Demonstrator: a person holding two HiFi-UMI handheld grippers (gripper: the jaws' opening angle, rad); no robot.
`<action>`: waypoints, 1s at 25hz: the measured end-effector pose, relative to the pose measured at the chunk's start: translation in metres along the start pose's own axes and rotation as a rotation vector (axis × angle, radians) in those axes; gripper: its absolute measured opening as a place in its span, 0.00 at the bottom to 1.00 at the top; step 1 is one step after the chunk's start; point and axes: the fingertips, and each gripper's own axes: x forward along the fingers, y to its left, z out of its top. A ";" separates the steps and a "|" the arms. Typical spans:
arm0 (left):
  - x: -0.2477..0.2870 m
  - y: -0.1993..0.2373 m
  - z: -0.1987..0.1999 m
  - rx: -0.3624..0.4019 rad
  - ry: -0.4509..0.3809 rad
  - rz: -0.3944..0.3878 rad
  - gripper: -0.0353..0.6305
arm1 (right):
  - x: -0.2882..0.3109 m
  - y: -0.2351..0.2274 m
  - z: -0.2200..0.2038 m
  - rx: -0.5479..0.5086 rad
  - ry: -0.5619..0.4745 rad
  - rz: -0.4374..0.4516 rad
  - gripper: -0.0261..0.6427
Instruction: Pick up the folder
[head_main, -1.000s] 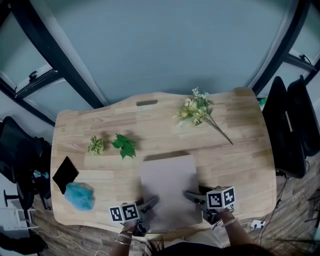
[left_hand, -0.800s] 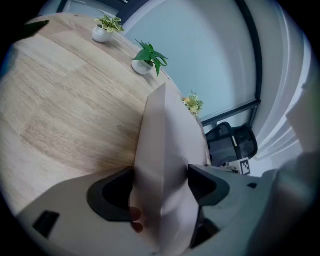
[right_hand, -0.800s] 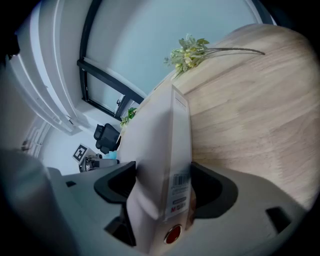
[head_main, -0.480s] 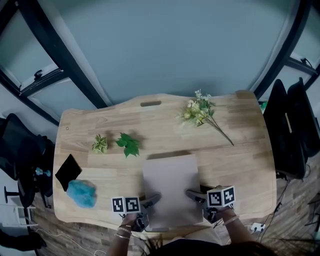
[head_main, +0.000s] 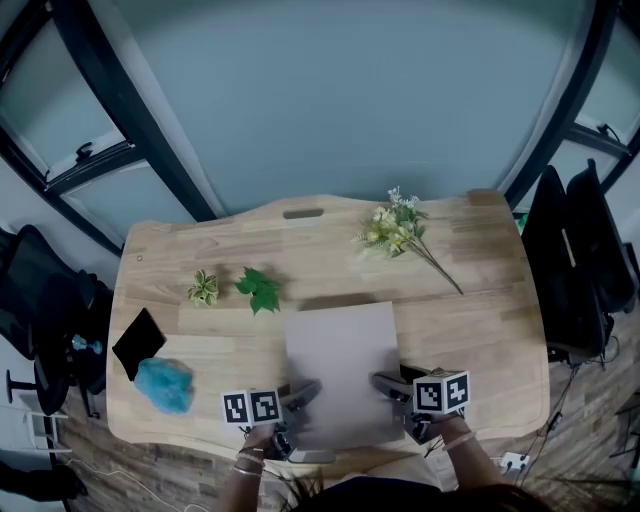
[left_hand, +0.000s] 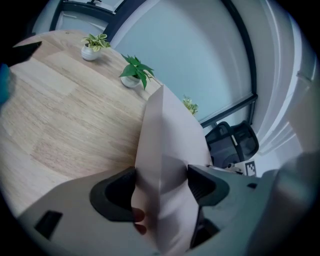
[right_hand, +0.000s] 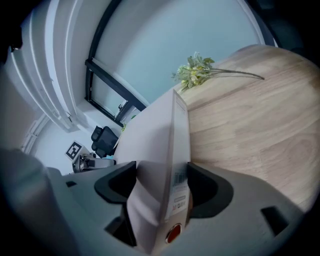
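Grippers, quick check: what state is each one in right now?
Left gripper: jaws closed on the folder, at its left edge.
Right gripper: jaws closed on the same folder, at its right edge.

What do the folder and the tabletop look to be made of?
Folder: seemingly thin card or stiff paper, matte pale grey; it creases where the left gripper and right gripper pinch it, and shows no gloss. Table: light wood, probably sealed smooth; grain and plank joints show.
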 end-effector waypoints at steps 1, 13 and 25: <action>-0.002 -0.003 0.002 0.007 -0.007 -0.002 0.53 | -0.002 0.002 0.003 -0.013 -0.008 0.000 0.51; -0.018 -0.026 0.018 0.051 -0.098 -0.030 0.53 | -0.023 0.022 0.034 -0.127 -0.103 -0.011 0.51; -0.041 -0.048 0.038 0.133 -0.171 -0.040 0.53 | -0.040 0.047 0.056 -0.200 -0.173 -0.008 0.51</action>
